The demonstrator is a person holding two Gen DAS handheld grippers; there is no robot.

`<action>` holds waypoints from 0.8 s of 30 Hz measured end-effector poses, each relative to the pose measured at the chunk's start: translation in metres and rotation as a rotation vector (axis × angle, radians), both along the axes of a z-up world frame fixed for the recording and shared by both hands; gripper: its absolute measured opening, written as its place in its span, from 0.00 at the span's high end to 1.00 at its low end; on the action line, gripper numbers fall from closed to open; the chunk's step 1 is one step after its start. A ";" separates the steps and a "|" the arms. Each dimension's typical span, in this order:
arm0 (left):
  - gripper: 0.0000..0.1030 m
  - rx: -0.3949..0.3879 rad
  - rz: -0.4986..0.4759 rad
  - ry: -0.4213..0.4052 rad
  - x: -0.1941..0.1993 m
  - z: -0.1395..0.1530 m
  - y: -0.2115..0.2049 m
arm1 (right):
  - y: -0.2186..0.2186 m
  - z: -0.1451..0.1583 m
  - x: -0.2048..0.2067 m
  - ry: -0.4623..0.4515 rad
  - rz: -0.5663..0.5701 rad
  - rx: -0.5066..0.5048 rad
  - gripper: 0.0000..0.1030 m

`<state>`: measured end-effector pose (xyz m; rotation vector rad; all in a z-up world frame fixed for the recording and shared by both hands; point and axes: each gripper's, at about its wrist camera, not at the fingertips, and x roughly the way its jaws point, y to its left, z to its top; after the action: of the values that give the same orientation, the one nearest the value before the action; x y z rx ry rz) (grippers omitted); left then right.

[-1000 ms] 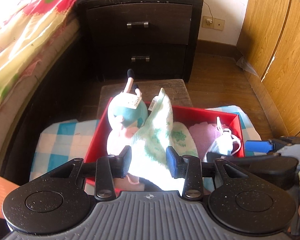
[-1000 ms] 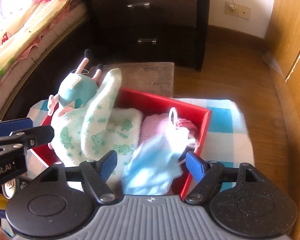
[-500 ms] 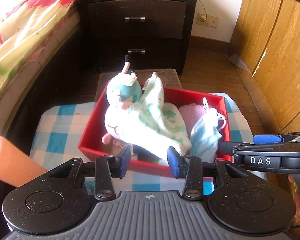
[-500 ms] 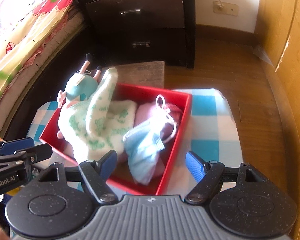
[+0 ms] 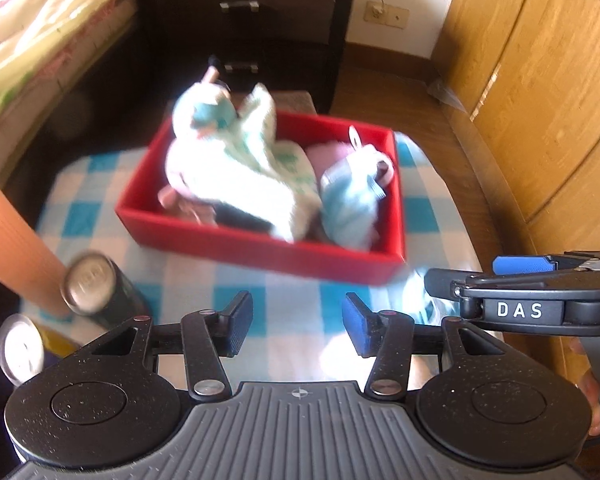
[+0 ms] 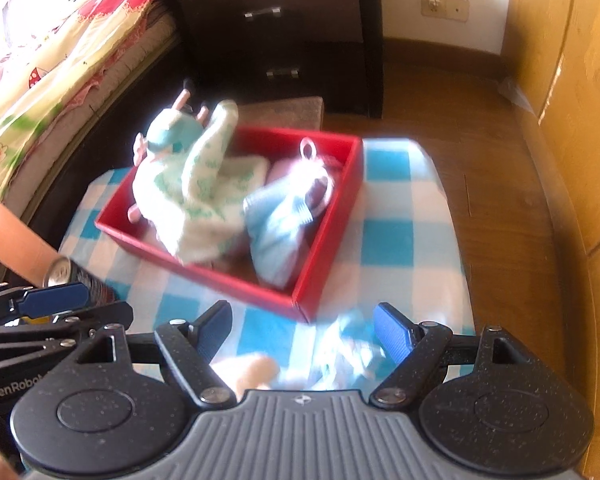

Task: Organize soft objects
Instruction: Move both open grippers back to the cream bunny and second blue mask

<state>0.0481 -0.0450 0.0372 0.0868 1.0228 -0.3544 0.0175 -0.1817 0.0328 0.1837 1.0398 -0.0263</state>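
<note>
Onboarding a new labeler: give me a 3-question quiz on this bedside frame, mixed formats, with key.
1. True or false: the left gripper is shut on the green-print towel.
2. Multiple choice: where does the blue face mask lie? A) on the checked cloth outside the box B) inside the red box C) on the bed
3. Fill in: standing on the checked cloth, left of the left gripper, is a dark drink ____.

Key: 1 false, both grippers are open and hold nothing (right gripper); 2 B; 3 can.
</note>
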 end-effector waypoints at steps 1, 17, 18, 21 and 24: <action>0.51 0.001 -0.004 0.007 -0.005 -0.004 -0.002 | -0.002 -0.003 -0.005 0.004 -0.002 0.002 0.45; 0.39 -0.031 0.032 0.111 -0.036 -0.057 -0.041 | -0.053 -0.042 -0.057 0.045 -0.100 0.096 0.45; 0.39 -0.035 0.039 0.115 -0.035 -0.059 -0.044 | -0.057 -0.043 -0.058 0.041 -0.113 0.104 0.45; 0.37 -0.032 0.047 0.123 -0.034 -0.068 -0.054 | -0.068 -0.048 -0.061 0.032 -0.145 0.141 0.45; 0.35 -0.033 0.062 0.144 -0.031 -0.080 -0.064 | -0.075 -0.054 -0.062 0.033 -0.163 0.161 0.45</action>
<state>0.0173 -0.1086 -0.0433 -0.0005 1.1589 -0.3248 -0.0443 -0.2570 -0.0211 0.4157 1.0577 -0.0939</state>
